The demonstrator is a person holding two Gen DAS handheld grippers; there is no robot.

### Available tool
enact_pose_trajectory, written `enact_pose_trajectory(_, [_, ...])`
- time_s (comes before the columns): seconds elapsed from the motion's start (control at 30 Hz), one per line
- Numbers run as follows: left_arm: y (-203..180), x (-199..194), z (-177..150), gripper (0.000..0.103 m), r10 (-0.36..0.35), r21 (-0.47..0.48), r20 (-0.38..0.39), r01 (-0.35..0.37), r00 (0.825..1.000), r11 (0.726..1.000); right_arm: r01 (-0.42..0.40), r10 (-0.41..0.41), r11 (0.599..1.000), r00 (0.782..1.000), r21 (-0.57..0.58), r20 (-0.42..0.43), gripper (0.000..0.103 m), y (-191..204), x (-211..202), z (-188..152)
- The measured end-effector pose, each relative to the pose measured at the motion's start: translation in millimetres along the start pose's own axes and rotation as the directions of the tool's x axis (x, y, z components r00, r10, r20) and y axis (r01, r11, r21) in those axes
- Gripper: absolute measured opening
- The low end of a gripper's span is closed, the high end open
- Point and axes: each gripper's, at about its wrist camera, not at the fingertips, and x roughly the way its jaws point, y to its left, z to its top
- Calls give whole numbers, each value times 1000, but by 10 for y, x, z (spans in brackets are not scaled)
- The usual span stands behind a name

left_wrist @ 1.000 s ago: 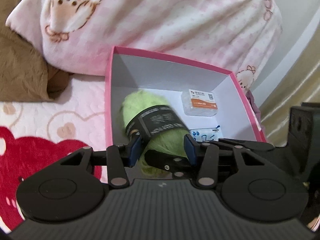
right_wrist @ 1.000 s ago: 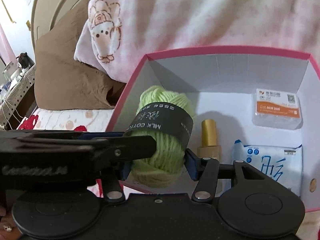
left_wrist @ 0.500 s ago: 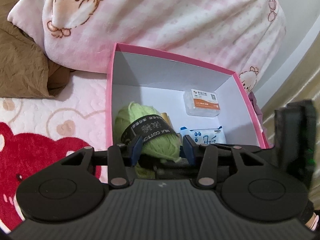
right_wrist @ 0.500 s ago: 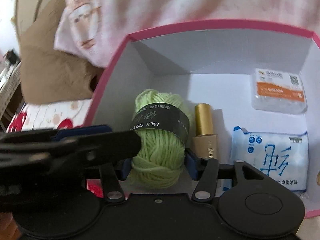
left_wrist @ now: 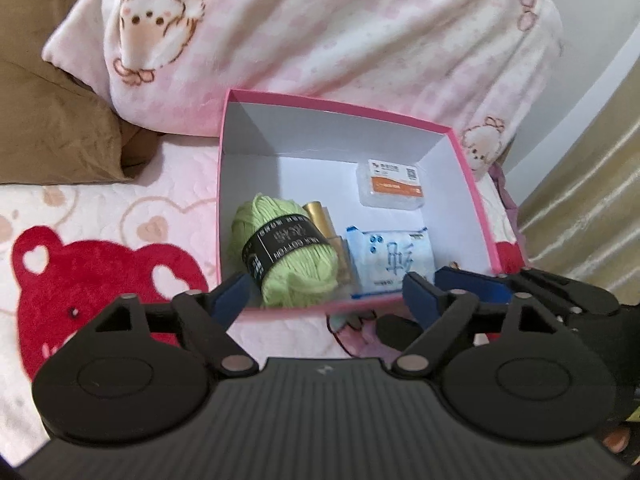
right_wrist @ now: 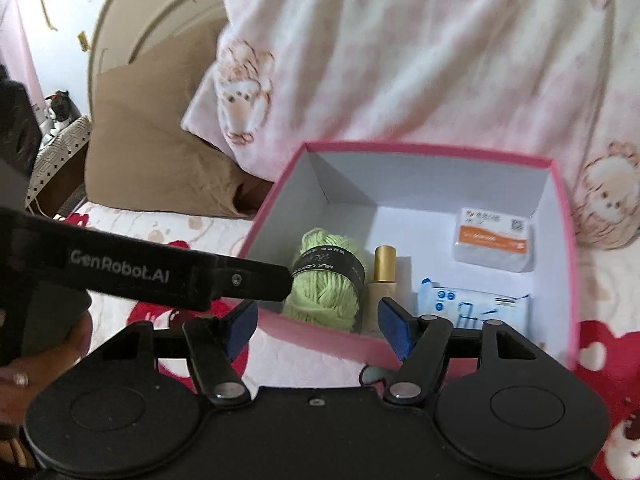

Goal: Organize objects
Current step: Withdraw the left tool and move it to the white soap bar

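So, from the left wrist view, the yarn (left_wrist: 286, 256) lies in the pink box (left_wrist: 340, 102), in the near left corner, against the left wall. It is a soft green ball with a black paper band around its middle. It looks light and squashy, so a firm pinch would only dent it, not break it. The best place to take it is across the band, where the strands are held tight and will not snag. Loose strands at the ends could catch on a pad. Just beside it lies a gold bottle (left_wrist: 320, 218), touching the yarn. That one looks hard, smooth and likely slippery, so it wants a pinch on its sides. Next comes a blue wipes pack (left_wrist: 390, 260), soft and flat. A small clear case (left_wrist: 394, 184) lies farther back. The left tool (left_wrist: 326, 294) is spreading its jaws, and nothing is between them; the yarn is past the tips. The box sits on a bed with a red bear blanket (left_wrist: 92, 276).

Now the right wrist view. The same four things lie in the box (right_wrist: 428, 150): yarn (right_wrist: 326, 286) at the left, bottle (right_wrist: 382, 276) next to it, pack (right_wrist: 472, 304) and case (right_wrist: 494, 238) to the right. The right tool (right_wrist: 316, 326) is also spreading, with nothing pinched. The left tool's finger (right_wrist: 240, 282) reaches in from the left, and its tip seems to end just at the yarn, though I cannot tell if it touches. A hand (right_wrist: 44, 354) holds that tool at the left edge.
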Motion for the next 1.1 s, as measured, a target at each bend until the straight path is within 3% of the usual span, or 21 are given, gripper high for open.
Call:
enact_pose_trajectory(0.17, [-220, -408, -69, 93, 60, 51, 6, -60, 998, 997, 9, -9, 1000, 1000, -28, 22, 71, 123, -409, -85])
enact_pose_trajectory(0.6, [-451, -1030, -505, 95, 34, 133, -52, -26, 998, 991, 17, -15, 996, 1000, -84, 26, 73, 444, -1178, -398])
enact_pose_trajectory(0.83, [-416, -1113, -752, 95, 7, 129, -49, -1, 999, 992, -18, 21, 988, 1000, -151, 15, 77, 620, -1254, -723])
enact_pose_trajectory(1.1, [-269, -910, -1070, 95, -31, 99, -73, 38, 997, 994, -91, 89, 984, 996, -153, -18, 77, 714, -1044, -1021])
